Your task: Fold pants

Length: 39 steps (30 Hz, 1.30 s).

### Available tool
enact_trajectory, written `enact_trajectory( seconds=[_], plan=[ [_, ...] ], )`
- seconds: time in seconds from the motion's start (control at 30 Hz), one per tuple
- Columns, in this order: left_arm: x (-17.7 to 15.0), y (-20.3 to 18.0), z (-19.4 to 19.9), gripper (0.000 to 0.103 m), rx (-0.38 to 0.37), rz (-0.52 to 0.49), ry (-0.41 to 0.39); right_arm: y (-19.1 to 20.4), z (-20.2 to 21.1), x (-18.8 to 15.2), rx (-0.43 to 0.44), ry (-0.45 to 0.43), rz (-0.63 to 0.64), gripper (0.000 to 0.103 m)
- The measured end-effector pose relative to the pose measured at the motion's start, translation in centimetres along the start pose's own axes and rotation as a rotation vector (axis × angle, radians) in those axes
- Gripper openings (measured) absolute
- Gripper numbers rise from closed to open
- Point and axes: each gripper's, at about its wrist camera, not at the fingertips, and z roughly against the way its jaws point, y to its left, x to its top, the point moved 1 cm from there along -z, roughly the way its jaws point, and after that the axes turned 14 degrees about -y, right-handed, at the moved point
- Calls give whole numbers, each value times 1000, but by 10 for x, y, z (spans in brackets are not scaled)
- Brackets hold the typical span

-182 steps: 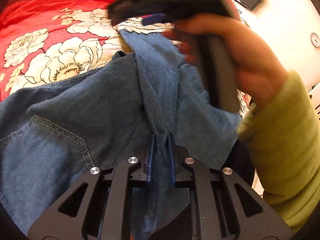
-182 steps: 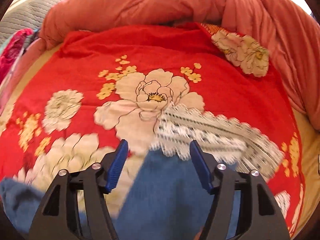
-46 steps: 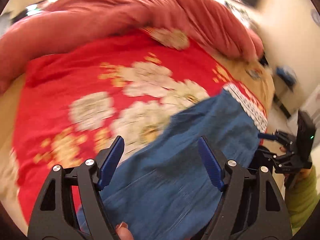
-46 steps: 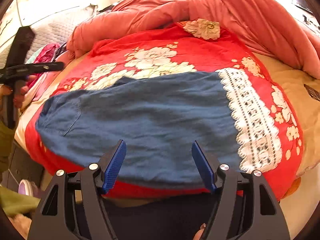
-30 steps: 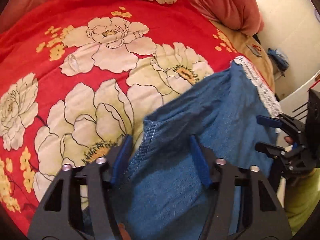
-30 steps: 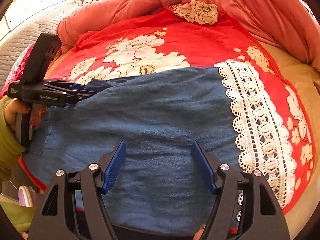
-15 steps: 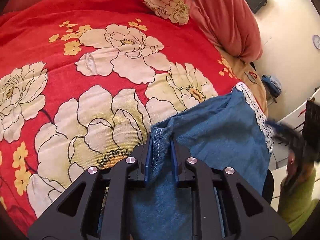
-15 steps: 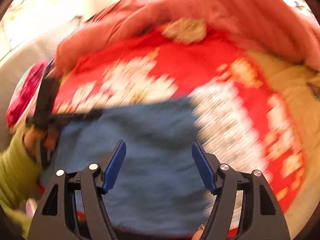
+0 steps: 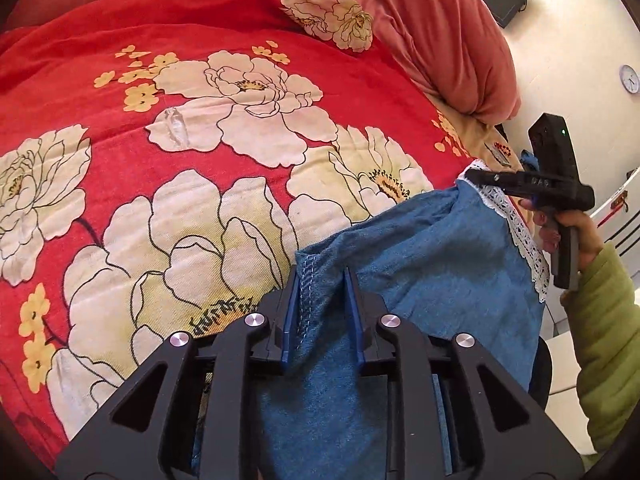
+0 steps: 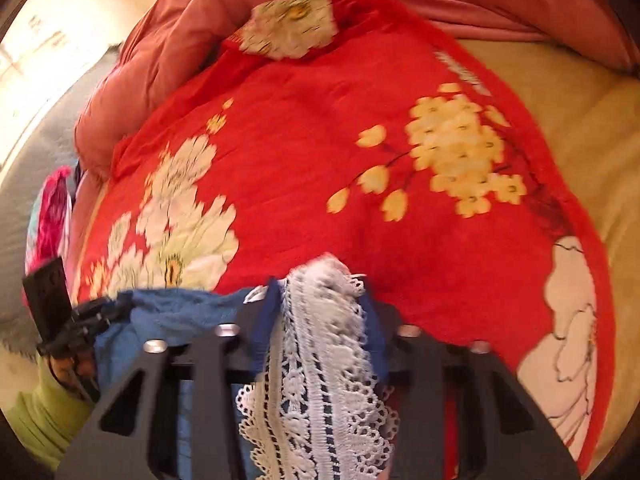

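Blue denim pants with a white lace hem lie on a red floral bedspread. My left gripper is shut on the stitched waist edge of the pants. My right gripper is shut on the lace hem at the other end. The right gripper also shows in the left wrist view at the lace corner. The left gripper shows at the left edge of the right wrist view, holding the denim.
A pink duvet is bunched along the far side of the bed. A tan sheet lies bare to the right. Pink clothing sits at the bed's left edge. A white wall with a clock is on the right.
My left gripper closed on the waist edge about half a second ago and stays there. My right gripper moved in from open above the pants and shut on the lace hem.
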Motion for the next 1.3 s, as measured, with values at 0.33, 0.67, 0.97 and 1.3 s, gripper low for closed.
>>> enact_trajectory(
  seconds=[0.33, 0.67, 0.97, 1.3],
  plan=[
    [0, 4, -2, 17, 26, 15, -24, 7, 37, -6, -38, -201, 90, 23],
    [2, 7, 4, 17, 18, 31, -51, 23, 36, -23, -241, -207, 240, 31],
    [16, -21, -11, 34, 62, -93, -1, 102, 39, -35, -100, -203, 406, 43],
    [18, -3, -1, 3, 4, 7, -79, 82, 17, -66, -194, -128, 384, 41]
  ],
)
